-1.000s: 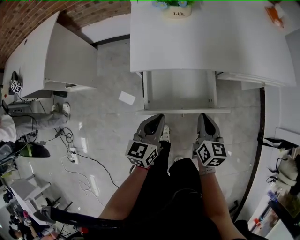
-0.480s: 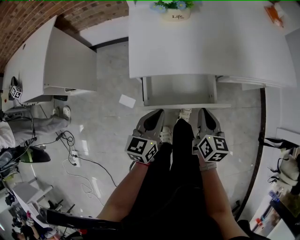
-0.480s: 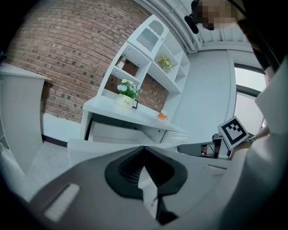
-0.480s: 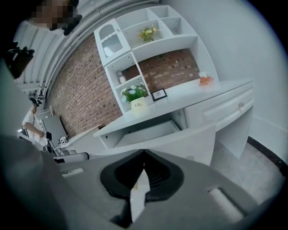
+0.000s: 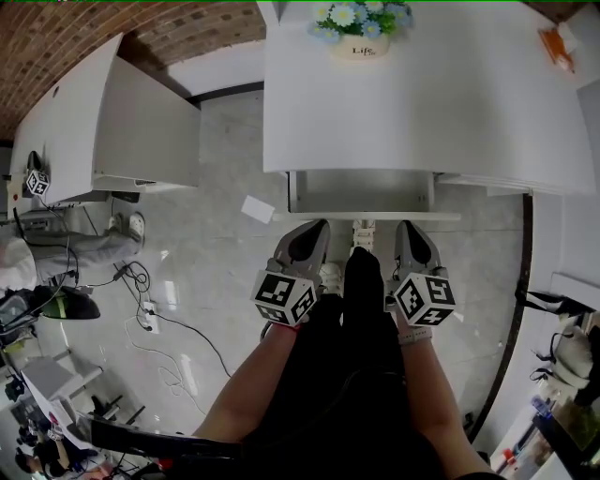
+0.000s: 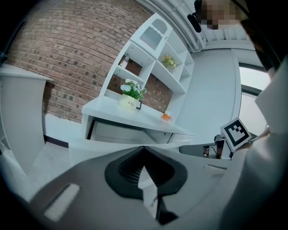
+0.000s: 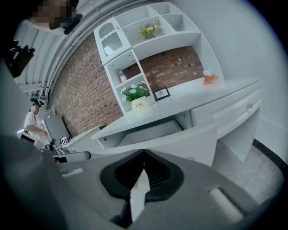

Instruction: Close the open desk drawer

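Note:
The white desk (image 5: 422,94) fills the top of the head view, with its open drawer (image 5: 361,192) sticking out a short way below the desk edge. My left gripper (image 5: 312,228) and right gripper (image 5: 409,227) sit side by side, tips against the drawer's front panel (image 5: 366,217). In the left gripper view the shut jaws of the left gripper (image 6: 144,148) meet at the white drawer front (image 6: 90,146). In the right gripper view the right gripper (image 7: 144,152) is shut too, with the drawer (image 7: 148,130) just beyond. Neither holds anything.
A flower pot (image 5: 361,28) and a small orange object (image 5: 555,42) stand on the desk. A second white desk (image 5: 103,112) is at the left. A paper sheet (image 5: 256,208) and cables (image 5: 150,300) lie on the floor. The person's shoe (image 5: 363,232) is between the grippers.
The drawer has slid further under the desk, with less of its inside showing. Both grippers have moved forward with the front panel, and the person has stepped closer.

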Demonstrator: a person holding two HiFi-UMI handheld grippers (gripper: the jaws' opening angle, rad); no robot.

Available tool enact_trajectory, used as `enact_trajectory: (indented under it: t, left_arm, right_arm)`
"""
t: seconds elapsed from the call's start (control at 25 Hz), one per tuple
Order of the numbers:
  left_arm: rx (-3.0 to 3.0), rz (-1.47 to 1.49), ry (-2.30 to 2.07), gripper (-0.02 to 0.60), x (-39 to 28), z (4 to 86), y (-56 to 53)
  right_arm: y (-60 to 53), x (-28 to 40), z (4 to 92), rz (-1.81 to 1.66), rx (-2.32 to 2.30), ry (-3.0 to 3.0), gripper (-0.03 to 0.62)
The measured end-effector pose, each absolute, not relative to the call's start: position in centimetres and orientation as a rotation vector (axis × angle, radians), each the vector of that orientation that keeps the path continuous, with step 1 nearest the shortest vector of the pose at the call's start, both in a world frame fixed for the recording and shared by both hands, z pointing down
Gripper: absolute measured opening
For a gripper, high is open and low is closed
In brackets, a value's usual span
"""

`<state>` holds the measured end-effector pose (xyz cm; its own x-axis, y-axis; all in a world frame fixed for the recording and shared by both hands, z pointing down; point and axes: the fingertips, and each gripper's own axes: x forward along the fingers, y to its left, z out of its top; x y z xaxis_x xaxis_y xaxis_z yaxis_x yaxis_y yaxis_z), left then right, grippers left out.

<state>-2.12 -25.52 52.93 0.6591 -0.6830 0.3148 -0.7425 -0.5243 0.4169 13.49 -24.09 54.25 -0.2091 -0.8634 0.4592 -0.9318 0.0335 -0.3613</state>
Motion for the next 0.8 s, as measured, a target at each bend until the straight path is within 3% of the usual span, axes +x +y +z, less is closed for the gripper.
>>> enact_trajectory:
  t: [0.8]
  left_arm:
    - [2.359, 0.165, -1.12, 0.002, -1.7, 52.9, -29.7]
  right_arm:
    - [-28.3, 13.9, 54.3, 0.928, 1.894, -2.182, 0.002]
